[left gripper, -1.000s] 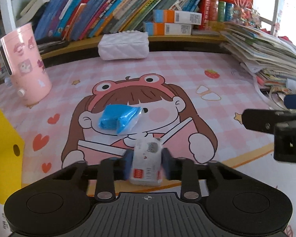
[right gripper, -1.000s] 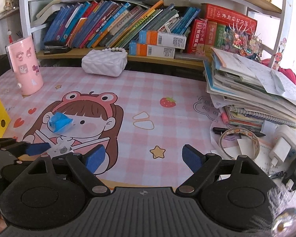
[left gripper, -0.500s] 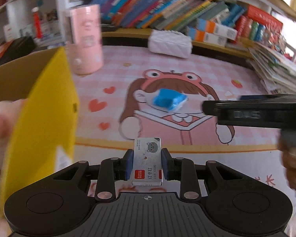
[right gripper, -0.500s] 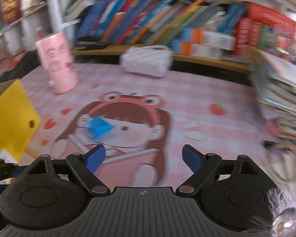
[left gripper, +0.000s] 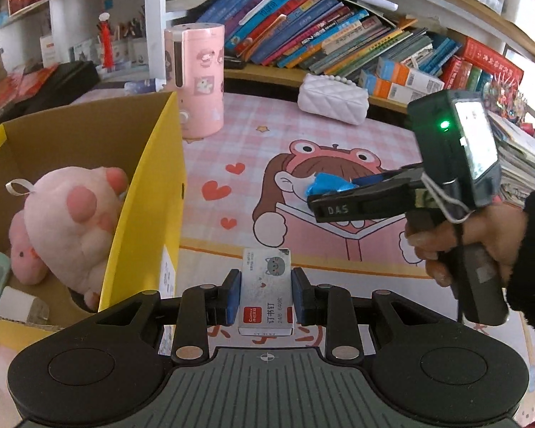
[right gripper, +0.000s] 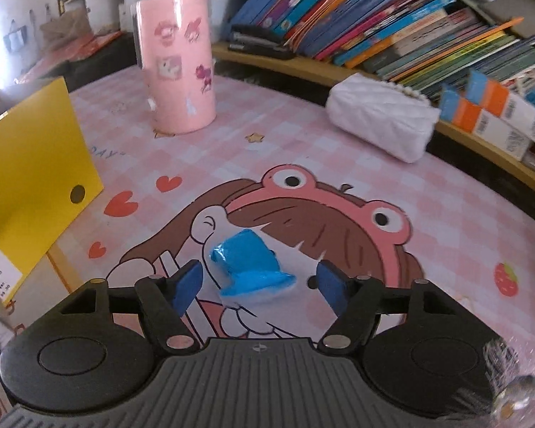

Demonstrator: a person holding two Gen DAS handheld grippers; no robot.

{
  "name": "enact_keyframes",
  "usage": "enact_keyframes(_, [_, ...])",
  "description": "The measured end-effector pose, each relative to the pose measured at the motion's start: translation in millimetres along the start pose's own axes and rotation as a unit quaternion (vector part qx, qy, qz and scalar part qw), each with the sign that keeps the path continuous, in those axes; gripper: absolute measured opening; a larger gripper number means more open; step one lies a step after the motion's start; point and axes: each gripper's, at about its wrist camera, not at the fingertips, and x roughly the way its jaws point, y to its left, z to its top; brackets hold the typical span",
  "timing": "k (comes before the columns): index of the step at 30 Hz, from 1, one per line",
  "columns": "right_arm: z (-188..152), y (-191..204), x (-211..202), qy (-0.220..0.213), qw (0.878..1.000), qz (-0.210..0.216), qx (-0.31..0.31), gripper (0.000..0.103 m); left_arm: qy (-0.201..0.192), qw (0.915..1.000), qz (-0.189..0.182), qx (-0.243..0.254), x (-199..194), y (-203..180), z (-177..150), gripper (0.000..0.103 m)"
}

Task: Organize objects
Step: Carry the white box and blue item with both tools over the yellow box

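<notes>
The left gripper (left gripper: 266,296) is pinching a small staple box (left gripper: 266,290) by its two long sides, its blue fingers (left gripper: 233,296) pressing flat against the card, and is holding it above the table edge just right of the yellow box (left gripper: 153,221). The staple box is looking light and stiff, so a side grip like this should be holding it well.

The right gripper (right gripper: 260,287) is hanging with its fingers (right gripper: 187,283) spread wide around a blue wrapped packet (right gripper: 251,267) lying on the pink table mat (right gripper: 303,149). That packet is looking soft, crinkly and probably slippery; squeezing across its thick middle seems safest.

Inside the yellow box, a pink plush toy (left gripper: 71,221) is already lying.
</notes>
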Motion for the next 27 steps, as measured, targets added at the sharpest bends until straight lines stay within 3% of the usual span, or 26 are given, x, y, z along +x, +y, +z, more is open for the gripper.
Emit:
enact_keyframes(1, [-0.2,0.6,2.6,0.004,1.000,0.003,-0.003,0.053,-0.001,1.0000,0.000,0.000,-0.5,0.0,-0.3,0.028])
enact_keyframes(5, [-0.6,-1.1,2.9,-0.002,1.000,0.014,0.001,0.043,0.000,1.0000,-0.006,-0.006,0.0,-0.6,-0.2,0.028])
enact_keyframes(15, [-15.3,-5.4,-28.3,-0.005,0.998,0.001,0.059,0.037,-0.014,0.9997,-0.022,0.004,-8.0,-5.2,0.5,0.028])
enact_keyframes(27, [-49.9,17.4,-121.2,-0.007,0.985,-0.061,0.164,0.035,-0.029,0.9966,-0.075,0.013,-36.5,2.8,-15.6,0.028])
